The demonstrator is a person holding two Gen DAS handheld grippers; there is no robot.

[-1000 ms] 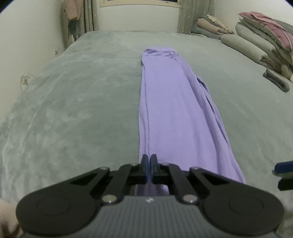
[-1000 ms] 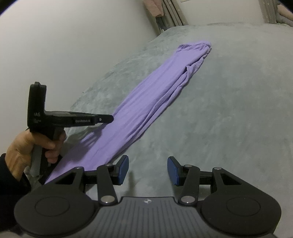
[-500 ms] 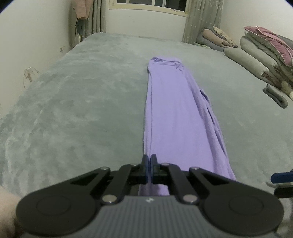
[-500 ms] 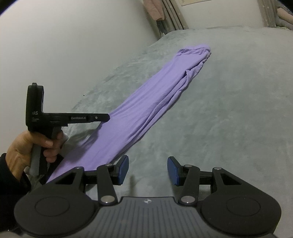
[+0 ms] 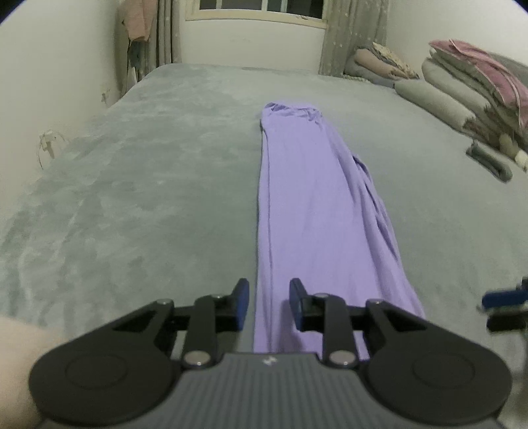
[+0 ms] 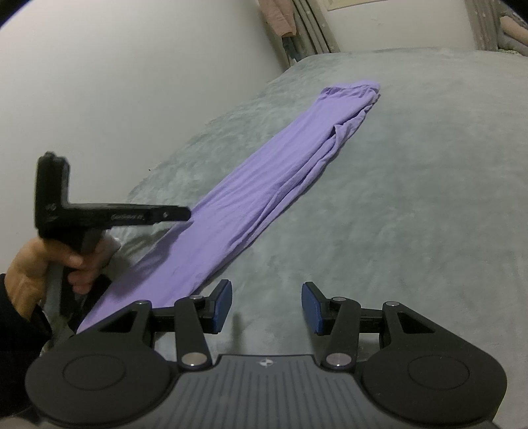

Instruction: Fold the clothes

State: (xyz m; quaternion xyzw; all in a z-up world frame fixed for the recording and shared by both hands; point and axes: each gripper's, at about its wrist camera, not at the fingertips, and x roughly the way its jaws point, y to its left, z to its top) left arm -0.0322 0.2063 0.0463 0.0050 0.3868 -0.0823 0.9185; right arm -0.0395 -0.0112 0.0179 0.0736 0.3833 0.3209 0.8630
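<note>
A long purple garment (image 5: 313,214), folded into a narrow strip, lies flat on the grey bed (image 5: 132,198) and runs away from me toward the window. My left gripper (image 5: 269,303) hovers over its near end. Its jaws are opening; the cloth lies below the gap and the pads do not press on it. In the right wrist view the same garment (image 6: 264,204) slants up to the right, and the left gripper (image 6: 178,214) shows from the side, held by a hand (image 6: 36,270). My right gripper (image 6: 266,307) stands open over bare bed, just right of the garment's near end.
Folded quilts and pillows (image 5: 478,89) are stacked along the right side of the bed, with a small grey folded item (image 5: 488,158) in front of them. A white wall (image 6: 132,82) borders the bed's left side. Curtains and a window (image 5: 257,6) stand at the far end.
The left gripper's jaws, shut on the garment's near end before, have parted and let it go. The left view has lifted a little. The right gripper has kept still.
</note>
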